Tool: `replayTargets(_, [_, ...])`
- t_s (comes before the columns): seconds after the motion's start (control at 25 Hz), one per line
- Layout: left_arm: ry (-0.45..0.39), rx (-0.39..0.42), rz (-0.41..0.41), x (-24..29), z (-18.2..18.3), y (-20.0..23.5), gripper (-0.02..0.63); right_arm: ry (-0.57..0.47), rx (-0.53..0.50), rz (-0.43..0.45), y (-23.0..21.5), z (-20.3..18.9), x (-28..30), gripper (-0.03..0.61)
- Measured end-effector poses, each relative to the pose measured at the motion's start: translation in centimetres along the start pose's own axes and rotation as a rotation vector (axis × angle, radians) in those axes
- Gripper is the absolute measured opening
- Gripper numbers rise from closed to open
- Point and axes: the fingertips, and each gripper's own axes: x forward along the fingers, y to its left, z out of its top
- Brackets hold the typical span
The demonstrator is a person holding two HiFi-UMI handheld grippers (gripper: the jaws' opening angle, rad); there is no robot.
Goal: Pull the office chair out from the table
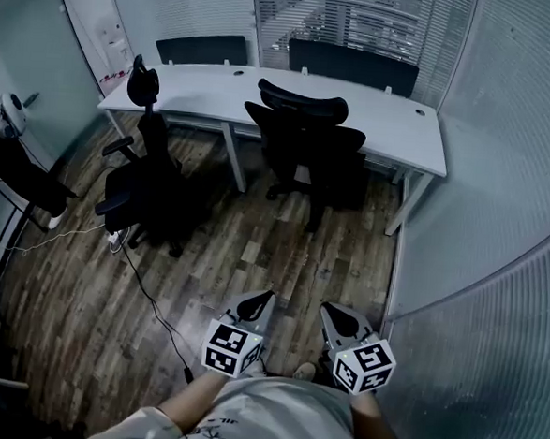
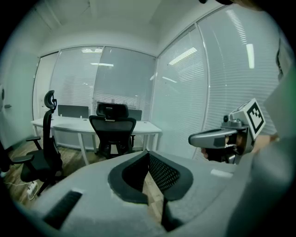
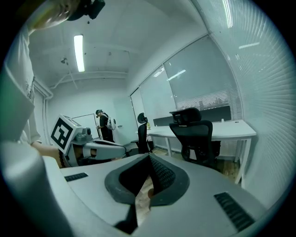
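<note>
A black mesh office chair (image 1: 304, 145) stands at the long white table (image 1: 394, 128), its seat against the table's front edge. It also shows in the left gripper view as the chair (image 2: 112, 132) and in the right gripper view as the chair (image 3: 194, 136). My left gripper (image 1: 262, 300) and right gripper (image 1: 330, 312) hang side by side near my body, far short of the chair. Both are shut with nothing between the jaws, which meet at the tip in the left gripper's (image 2: 148, 153) and the right gripper's (image 3: 149, 157) own views.
A second black chair (image 1: 146, 181) stands away from the table at the left. A cable (image 1: 147, 299) runs across the wood floor from a power strip (image 1: 116, 240). A blind-covered glass wall (image 1: 500, 230) closes the right side. A person (image 1: 8, 148) stands at far left.
</note>
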Motion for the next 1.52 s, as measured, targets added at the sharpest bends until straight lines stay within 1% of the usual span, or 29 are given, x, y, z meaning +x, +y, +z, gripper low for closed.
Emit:
replayTargets(0.08, [0.002, -0.003, 0.003, 0.1, 0.0, -0.4, 0.011, -0.026, 0.054, 0.006, -0.5, 0.2, -0.5, 0.006])
replayTargets(0.16, [0.003, -0.009, 0.006, 0.2, -0.1, -0.8, 0.011, -0.043, 0.073, 0.005, -0.9, 0.3, -1.1, 0.006])
replayTargets(0.28, [0.001, -0.009, 0.015, 0.5, 0.0, -1.6, 0.011, -0.045, 0.059, 0.003, -1.8, 0.4, -1.8, 0.007])
replayTargets(0.44, [0.003, 0.01, 0.028, 1.1, 0.1, -3.0, 0.011, -0.034, 0.03, 0.023, -2.8, 0.2, -3.1, 0.007])
replayTargets(0.56, [-0.004, -0.001, 0.038, 1.9, 0.4, -4.4, 0.011, -0.022, 0.013, 0.027, -4.2, -0.1, -4.2, 0.006])
replayTargets(0.68, [-0.001, -0.004, 0.046, 2.3, 0.3, -5.7, 0.011, -0.015, 0.019, 0.033, -5.4, -0.5, -5.1, 0.007])
replayTargets(0.88, [0.033, -0.007, 0.052, 2.7, -0.5, -6.7, 0.011, -0.012, 0.03, 0.031, -7.2, -0.9, -5.9, 0.007])
replayTargets(1.08, [0.043, -0.03, 0.054, 3.5, -1.1, -6.8, 0.011, -0.003, 0.044, 0.026, -8.3, -1.7, -6.0, 0.007])
replayTargets(1.28, [0.039, -0.051, 0.053, 5.5, -0.8, -6.0, 0.011, 0.006, 0.023, 0.013, -9.6, -1.5, -5.2, 0.006])
replayTargets(1.4, [0.025, -0.054, 0.061, 6.8, -0.2, -4.9, 0.011, 0.013, 0.014, 0.01, -10.7, -1.2, -4.1, 0.006])
replayTargets(1.52, [0.03, -0.053, 0.079, 8.3, 0.3, -3.1, 0.011, 0.019, 0.002, 0.012, -11.7, -0.7, -2.3, 0.006])
